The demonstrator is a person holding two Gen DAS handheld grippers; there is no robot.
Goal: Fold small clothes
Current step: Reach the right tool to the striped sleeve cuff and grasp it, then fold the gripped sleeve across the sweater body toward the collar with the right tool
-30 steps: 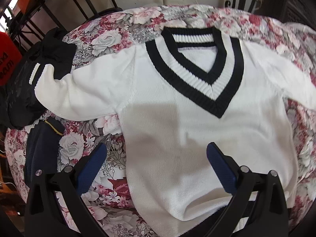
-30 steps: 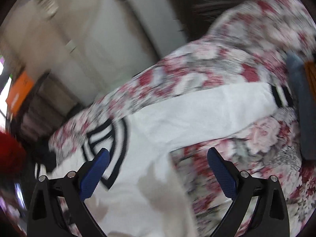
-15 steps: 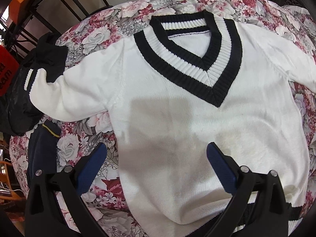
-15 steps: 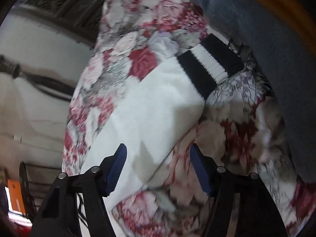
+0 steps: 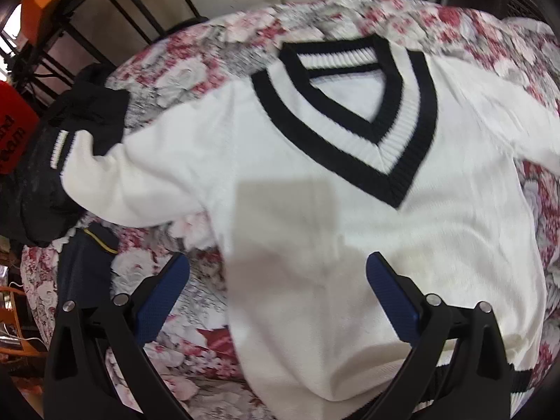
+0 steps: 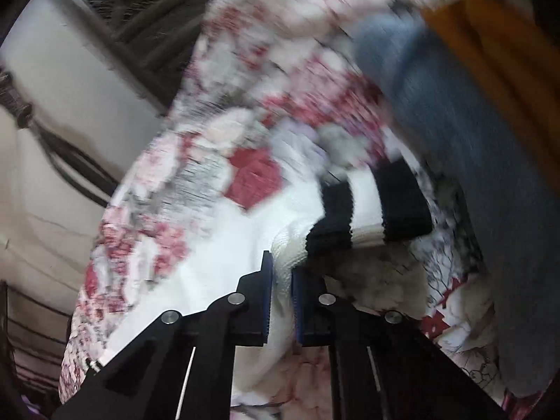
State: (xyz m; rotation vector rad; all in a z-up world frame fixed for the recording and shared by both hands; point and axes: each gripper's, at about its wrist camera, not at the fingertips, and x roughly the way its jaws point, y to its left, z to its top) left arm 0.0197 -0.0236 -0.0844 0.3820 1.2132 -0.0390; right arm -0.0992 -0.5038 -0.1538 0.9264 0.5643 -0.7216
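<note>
A white knit sweater point(image 5: 315, 182) with a black-and-white V-neck collar lies face up on a floral bedspread point(image 5: 217, 45). My left gripper point(image 5: 276, 276) hovers open above its lower body, with nothing between the blue pads. One sleeve stretches left onto dark clothes. In the right wrist view, my right gripper point(image 6: 281, 273) is shut on the other sleeve point(image 6: 217, 262), pinching the white knit just short of its black-striped cuff point(image 6: 367, 206), which bunches up ahead of the pads.
A black garment point(image 5: 63, 161) and a navy one point(image 5: 84, 269) lie at the bed's left edge. A blue-grey cloth point(image 6: 472, 161) and an orange one point(image 6: 497, 45) lie right of the cuff. A metal rack point(image 5: 87, 21) stands behind the bed.
My right gripper swung over to the sleeve end, dropped onto it and closed from wide open to shut on the knit. The left gripper stayed open over the body.
</note>
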